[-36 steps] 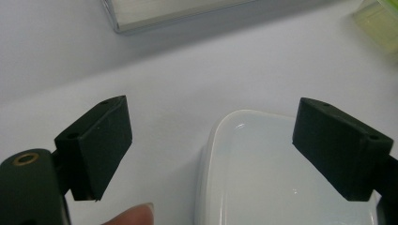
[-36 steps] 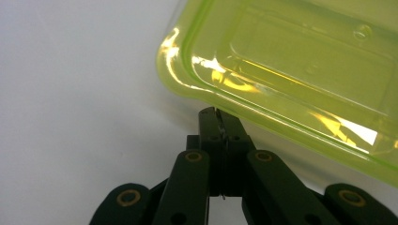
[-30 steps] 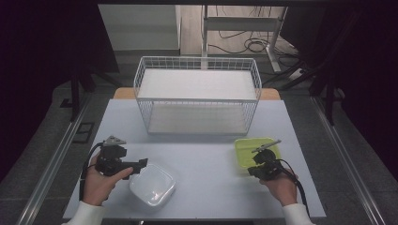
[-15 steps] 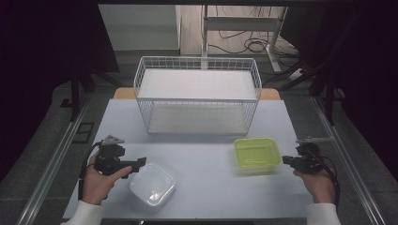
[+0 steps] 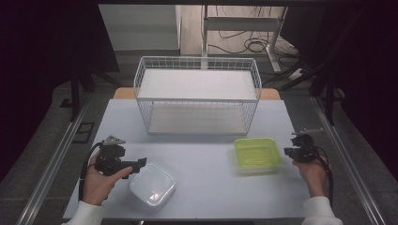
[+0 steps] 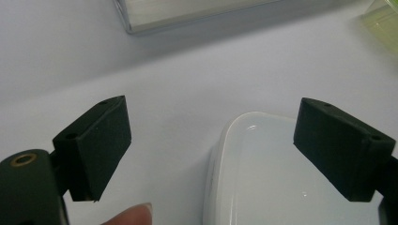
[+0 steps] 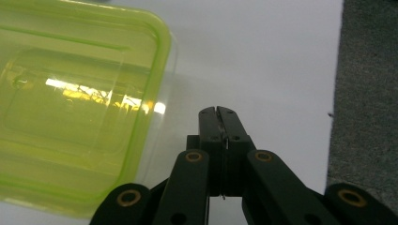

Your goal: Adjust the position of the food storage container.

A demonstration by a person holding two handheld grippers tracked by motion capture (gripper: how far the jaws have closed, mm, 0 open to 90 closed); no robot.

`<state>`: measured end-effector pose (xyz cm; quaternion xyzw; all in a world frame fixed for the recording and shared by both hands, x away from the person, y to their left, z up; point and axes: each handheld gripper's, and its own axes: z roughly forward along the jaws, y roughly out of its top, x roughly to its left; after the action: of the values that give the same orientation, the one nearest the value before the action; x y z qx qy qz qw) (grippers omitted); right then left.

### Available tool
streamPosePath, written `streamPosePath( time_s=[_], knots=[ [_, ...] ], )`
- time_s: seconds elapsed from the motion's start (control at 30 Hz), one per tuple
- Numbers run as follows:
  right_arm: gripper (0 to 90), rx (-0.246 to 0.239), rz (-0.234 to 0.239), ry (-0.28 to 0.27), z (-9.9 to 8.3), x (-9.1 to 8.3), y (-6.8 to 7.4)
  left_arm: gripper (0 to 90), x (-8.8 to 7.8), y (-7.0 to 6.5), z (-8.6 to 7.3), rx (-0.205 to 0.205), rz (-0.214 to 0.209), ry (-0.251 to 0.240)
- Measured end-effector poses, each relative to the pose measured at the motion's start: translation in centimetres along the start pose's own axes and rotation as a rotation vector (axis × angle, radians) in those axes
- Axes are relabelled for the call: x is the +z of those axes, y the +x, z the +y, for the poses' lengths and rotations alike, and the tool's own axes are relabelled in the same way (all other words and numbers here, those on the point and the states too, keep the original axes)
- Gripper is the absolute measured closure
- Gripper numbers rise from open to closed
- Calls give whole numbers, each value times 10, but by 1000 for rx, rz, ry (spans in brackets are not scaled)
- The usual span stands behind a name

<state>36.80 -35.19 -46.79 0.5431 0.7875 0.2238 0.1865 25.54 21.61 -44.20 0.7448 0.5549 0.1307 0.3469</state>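
A yellow-green plastic container (image 5: 257, 153) (image 7: 70, 103) rests on the table at the right, in front of the wire basket. My right gripper (image 5: 290, 151) (image 7: 218, 110) is just to its right, jaws shut with nothing between them. A clear white container (image 5: 152, 183) (image 6: 281, 178) lies at the front left. My left gripper (image 5: 140, 164) (image 6: 211, 145) is open beside its left edge; one jaw reaches over the container, the other hangs over bare table. A fingertip (image 6: 133, 214) shows at the bottom of the left gripper view.
A white wire basket (image 5: 197, 96) stands at the back middle of the pale table (image 5: 206, 197). The table's right edge (image 7: 339, 93) lies close to my right gripper, with grey floor beyond. Metal rails run along both sides.
My right gripper has moved to the right, from over the green container to the table beside it. The left gripper and both containers have kept their places.
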Motion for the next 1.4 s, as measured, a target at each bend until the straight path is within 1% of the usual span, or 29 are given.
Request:
streamPosePath(
  time_s=[0.03,0.07,0.1,0.2,0.23,0.27,0.3,0.33,0.37,0.4,0.43,0.47,0.5,0.53,0.63,0.77,0.8,0.97,1.0,1.03,1.1,1.13,1.2,1.27,1.3,1.37,1.4],
  knots=[
    [892,-16,14,13,2,3,4,116,-1,1,-1,-5,1,-4],
    [892,-16,14,13,2,3,4,116,-1,1,-1,-5,1,-4],
    [893,-30,31,23,2,5,8,116,-1,2,-1,-3,5,-1],
    [893,-43,39,27,2,5,12,116,-2,2,-1,-5,6,-3],
    [893,-56,56,30,3,5,18,116,-2,1,-1,-4,4,-4],
    [893,-56,56,30,3,5,18,116,-2,1,-1,-4,4,-4],
    [893,-74,71,35,4,6,25,116,-2,0,0,3,1,-4],
    [893,-85,77,34,5,6,30,115,-1,-1,0,5,-1,-4],
    [893,-85,77,34,5,6,30,115,-1,-1,0,5,-1,-4],
    [893,-107,85,42,6,6,38,115,-1,-1,1,6,-3,-4],
    [893,-120,90,43,6,6,41,115,-1,-2,1,9,-3,-3],
    [893,-120,90,43,6,6,41,115,-1,-2,1,9,-3,-3],
    [893,-133,100,54,6,7,47,114,0,-2,1,9,-4,-2],
    [893,-133,100,54,6,7,47,114,0,-2,1,9,-4,-2],
    [893,-148,122,68,5,10,56,114,-1,0,1,6,-3,-2],
    [893,-143,139,64,6,11,62,114,0,0,1,5,-3,-3],
    [893,-143,139,64,6,11,62,114,0,0,1,5,-3,-3],
    [893,-180,135,57,11,15,78,114,-1,-2,2,13,-7,-1],
    [893,-180,135,57,11,15,78,114,-1,-2,2,13,-7,-1],
    [893,-194,136,51,13,17,84,114,-2,-3,3,14,-8,-7],
    [893,-197,141,50,14,18,87,114,-3,-3,4,17,-8,-8],
    [893,-214,133,43,16,20,92,114,-3,-3,4,16,-8,-9],
    [893,-224,128,30,19,22,95,114,-3,-2,4,16,-11,-8],
    [893,-228,123,19,22,24,99,114,-2,-2,5,19,-14,-7],
    [893,-225,131,13,23,25,101,114,-2,-2,5,19,-16,-8],
    [893,-235,127,11,26,27,105,114,-1,-1,5,19,-19,-7],
    [893,-235,127,11,26,27,105,114,-1,-1,5,19,-19,-7]
  ],
)
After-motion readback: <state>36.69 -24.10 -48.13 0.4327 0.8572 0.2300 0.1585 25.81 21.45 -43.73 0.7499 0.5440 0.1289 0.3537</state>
